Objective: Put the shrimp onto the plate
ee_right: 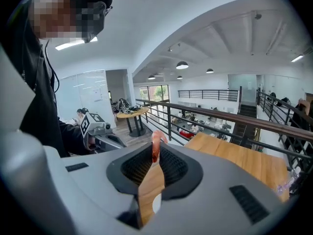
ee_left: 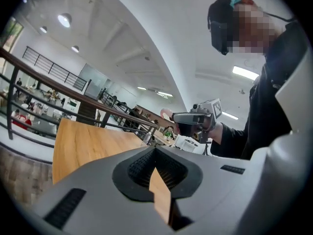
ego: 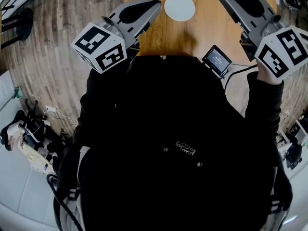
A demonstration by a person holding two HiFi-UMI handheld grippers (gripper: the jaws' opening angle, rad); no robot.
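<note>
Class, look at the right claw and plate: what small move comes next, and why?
Probably swing the right claw over the plate: it pinches the shrimp at its tips, and the bare plate lies to its left in the head view.

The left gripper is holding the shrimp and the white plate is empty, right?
No: the right gripper holds the shrimp between its jaws, as the right gripper view shows. The left gripper holds nothing. The white plate is empty.
</note>
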